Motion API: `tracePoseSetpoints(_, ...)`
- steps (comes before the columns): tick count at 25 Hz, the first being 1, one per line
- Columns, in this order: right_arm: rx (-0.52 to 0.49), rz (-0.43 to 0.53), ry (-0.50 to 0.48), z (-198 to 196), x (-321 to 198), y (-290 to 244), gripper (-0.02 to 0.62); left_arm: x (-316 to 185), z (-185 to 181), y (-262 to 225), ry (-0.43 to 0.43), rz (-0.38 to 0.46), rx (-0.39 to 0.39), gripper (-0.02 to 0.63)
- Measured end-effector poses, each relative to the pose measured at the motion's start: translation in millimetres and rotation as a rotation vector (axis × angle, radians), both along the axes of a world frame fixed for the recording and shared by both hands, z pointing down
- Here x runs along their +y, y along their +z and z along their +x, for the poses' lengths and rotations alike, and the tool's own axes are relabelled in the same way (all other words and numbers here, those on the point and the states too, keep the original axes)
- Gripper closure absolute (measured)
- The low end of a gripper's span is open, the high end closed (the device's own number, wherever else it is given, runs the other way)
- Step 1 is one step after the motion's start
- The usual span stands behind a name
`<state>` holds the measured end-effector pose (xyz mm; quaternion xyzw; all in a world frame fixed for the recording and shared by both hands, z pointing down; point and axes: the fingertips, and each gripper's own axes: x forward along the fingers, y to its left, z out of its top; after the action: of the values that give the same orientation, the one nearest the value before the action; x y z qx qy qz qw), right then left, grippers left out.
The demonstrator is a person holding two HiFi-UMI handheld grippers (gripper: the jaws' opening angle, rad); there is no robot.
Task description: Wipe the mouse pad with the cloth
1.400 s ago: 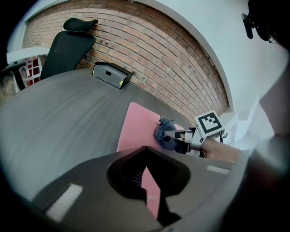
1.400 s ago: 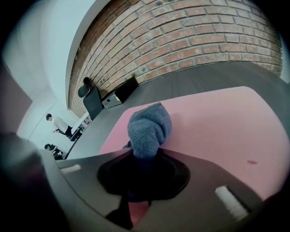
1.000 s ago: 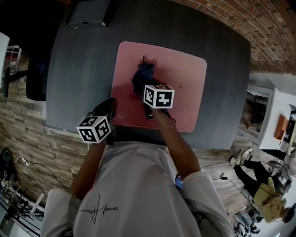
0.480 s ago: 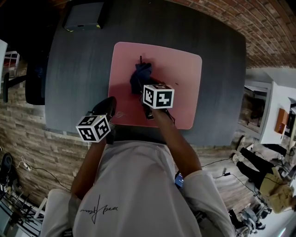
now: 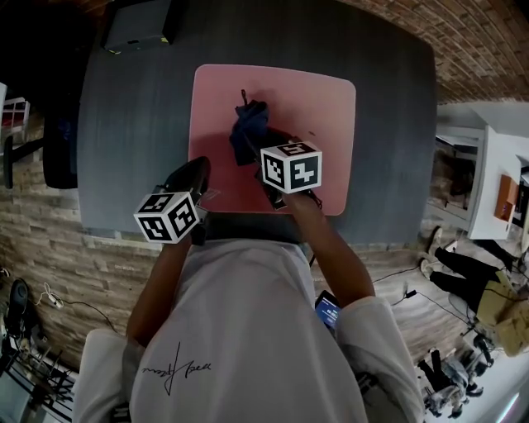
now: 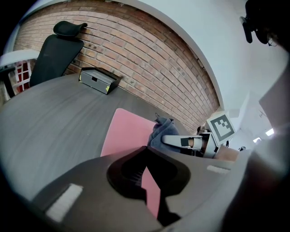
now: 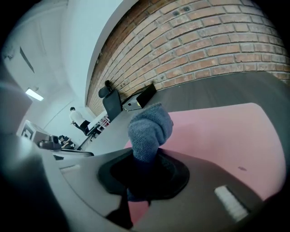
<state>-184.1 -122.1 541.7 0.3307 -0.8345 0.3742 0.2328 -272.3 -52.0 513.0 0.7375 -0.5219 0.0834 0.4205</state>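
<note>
gripping the blue cloth (image 7: 149, 129) firmly, the right gripper (image 7: 144, 174) is holding it with both jaws pressed on its lower part, and the upper part is standing up as a rounded bundle above the jaws. in the head view the cloth is lying on the pink mouse pad (image 5: 322, 107), in the left half of it, about midway between the far edge and the near edge. to the right of the cloth a wide area of the pad is lying free, up to its rounded right corners. to the left, only a narrow strip of pink is showing before the left edge.

the left gripper (image 6: 145, 152) is keeping its jaws together at the tips, with nothing between them; only a thin slice of the pad is showing through the gap behind the tips. in the head view it is sitting at the near left corner of the pad; i cannot tell if it is touching the surface.

the pad is lying flat on the dark grey table (image 5: 132, 124), and its near edge is running close to the table's near edge. a broad bare area of table is extending on the left of the pad, and a smaller one on the right. a black box (image 5: 136, 25) is resting at the far left corner of the table, well apart from the pad. a black chair (image 6: 56, 52) is standing beyond that side, before the brick wall (image 6: 149, 59).
</note>
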Motion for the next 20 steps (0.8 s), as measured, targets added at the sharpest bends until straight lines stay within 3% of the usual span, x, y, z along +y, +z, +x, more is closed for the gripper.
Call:
tracePoseSetpoints(9, -0.043, 0.041, -0.096, 18, 23, -38, 0.529, -14, 15, -19, 0.038, 0.050, 0.010, 0.595)
tracePoseSetpoints(20, -0.070, 0.055, -0.103, 38, 48, -74, 0.532, -15, 24, -35, 0.094, 0.076, 0.033, 0.595)
